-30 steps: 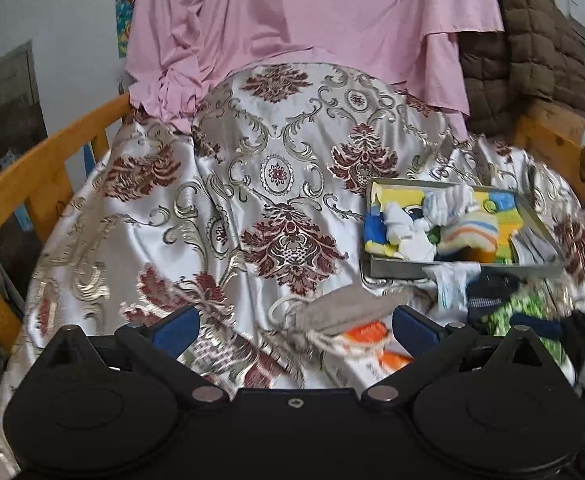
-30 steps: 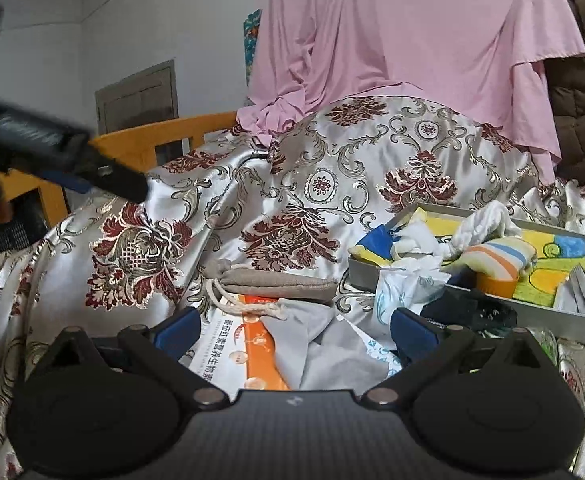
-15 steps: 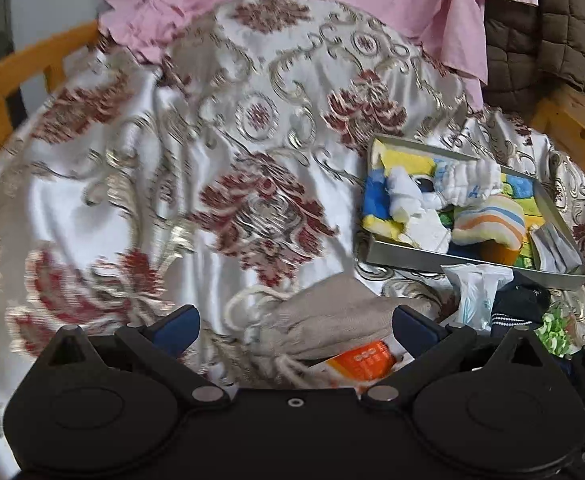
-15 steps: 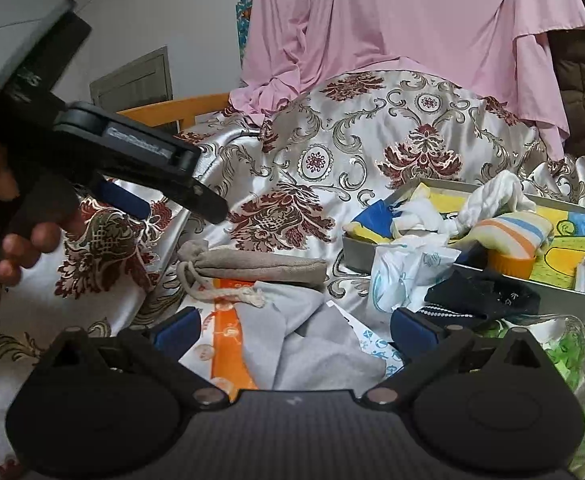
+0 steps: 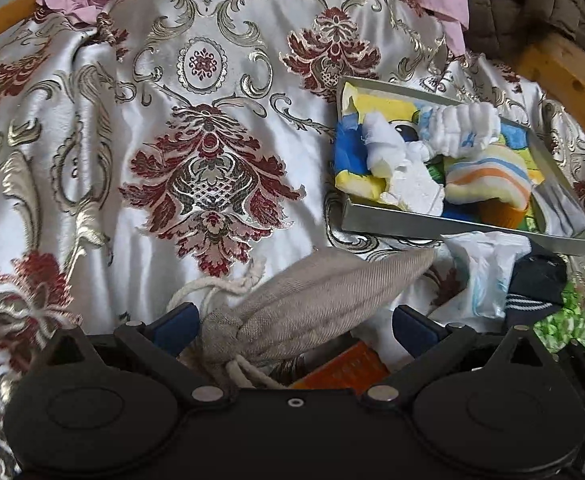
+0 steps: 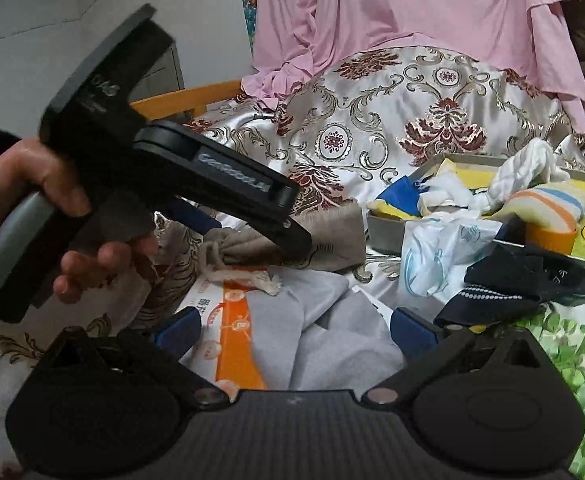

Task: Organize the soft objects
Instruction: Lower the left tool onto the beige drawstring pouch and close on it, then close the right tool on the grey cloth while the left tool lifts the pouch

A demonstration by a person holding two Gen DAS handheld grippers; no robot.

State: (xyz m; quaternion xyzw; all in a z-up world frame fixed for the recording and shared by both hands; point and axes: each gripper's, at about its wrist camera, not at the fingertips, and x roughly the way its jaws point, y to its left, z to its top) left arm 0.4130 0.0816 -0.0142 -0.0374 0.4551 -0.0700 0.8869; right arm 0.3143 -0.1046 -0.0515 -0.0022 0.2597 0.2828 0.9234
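Now your left tool [image 5: 292, 320] is spread around the beige pouch [image 5: 316, 300], pads not touching it. Your right tool [image 6: 292, 330] is spread over grey cloth [image 6: 332, 340], beside the tray [image 6: 384, 232].

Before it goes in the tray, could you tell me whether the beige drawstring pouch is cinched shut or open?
Shut: the beige drawstring pouch has its neck gathered tight, cord knotted.

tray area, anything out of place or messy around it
Yes. The metal tray holds socks, but several soft items lie outside along its front wall: a crumpled white plastic packet and a dark navy sock. A beige drawstring pouch lies loose between the open left gripper fingers.
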